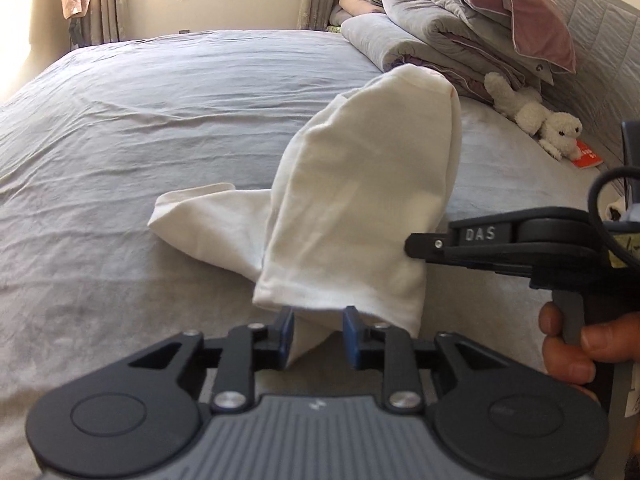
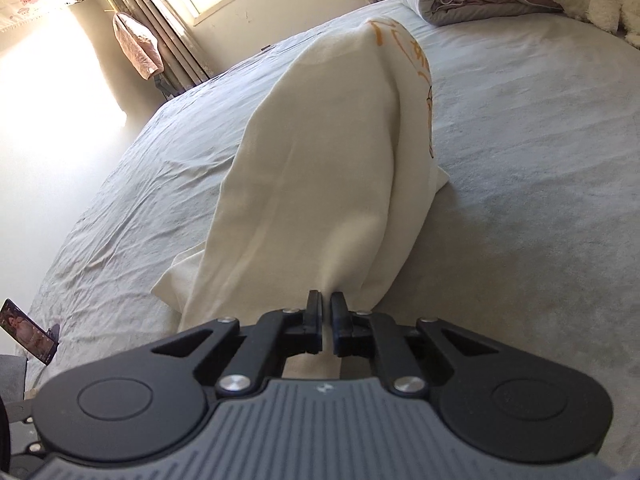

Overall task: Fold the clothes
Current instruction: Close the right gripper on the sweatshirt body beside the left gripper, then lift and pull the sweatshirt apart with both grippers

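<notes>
1. Right gripper (image 2: pixel 326 312) is pinched shut on the near edge of the white garment (image 2: pixel 320 168), its pads squeezing a gather of cloth; from the left wrist view it reaches in from the side (image 1: pixel 416 245), with the person's hand (image 1: pixel 576 344) on its handle.
2. Left gripper (image 1: pixel 318 334) stands partly parted, its blue pads (image 1: pixel 350 330) on either side of a hanging tail of the same garment without pressing on it, so it looks freshly let go or not yet taken.
3. White garment is lifted at its near end and drapes back down to the bed (image 1: pixel 140 120), with one sleeve (image 1: pixel 188 212) lying flat on the sheet; orange printing (image 2: pixel 420 60) shows along its far side. Held this way, the cloth hangs in a long ridge, probably so that one half can be laid over the other.
4. Bed is covered in a wrinkled grey sheet and gives a broad flat surface for folding.
5. Folded quilts (image 1: pixel 452 32) and a plush toy (image 1: pixel 536 120) sit at the far side, well apart from the garment; a phone (image 2: pixel 28 336) stands propped at the bed's edge.
</notes>
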Demonstrator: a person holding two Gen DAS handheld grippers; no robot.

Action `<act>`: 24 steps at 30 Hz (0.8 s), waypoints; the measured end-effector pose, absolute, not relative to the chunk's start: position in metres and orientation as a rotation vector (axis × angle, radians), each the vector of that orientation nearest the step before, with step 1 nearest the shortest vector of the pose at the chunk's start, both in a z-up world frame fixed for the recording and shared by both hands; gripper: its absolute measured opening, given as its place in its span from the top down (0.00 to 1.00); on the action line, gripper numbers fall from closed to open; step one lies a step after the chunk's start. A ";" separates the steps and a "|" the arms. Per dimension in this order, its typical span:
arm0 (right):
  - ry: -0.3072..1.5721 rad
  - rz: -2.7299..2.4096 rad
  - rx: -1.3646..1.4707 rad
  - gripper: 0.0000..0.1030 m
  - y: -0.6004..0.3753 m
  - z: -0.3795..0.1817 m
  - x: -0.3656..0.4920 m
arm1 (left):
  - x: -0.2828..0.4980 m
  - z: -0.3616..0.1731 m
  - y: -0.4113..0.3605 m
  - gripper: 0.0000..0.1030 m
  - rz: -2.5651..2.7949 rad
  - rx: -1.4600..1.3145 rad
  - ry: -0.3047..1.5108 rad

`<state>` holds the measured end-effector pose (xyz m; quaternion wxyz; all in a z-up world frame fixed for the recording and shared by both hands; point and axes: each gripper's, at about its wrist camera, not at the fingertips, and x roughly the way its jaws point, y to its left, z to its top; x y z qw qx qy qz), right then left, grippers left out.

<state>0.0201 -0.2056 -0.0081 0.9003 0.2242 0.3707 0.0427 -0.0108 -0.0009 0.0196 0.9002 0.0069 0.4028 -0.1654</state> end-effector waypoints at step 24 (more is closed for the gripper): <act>0.732 -0.141 0.431 0.92 -0.292 0.005 -0.017 | 0.050 -0.013 0.020 0.52 -0.175 -0.117 0.904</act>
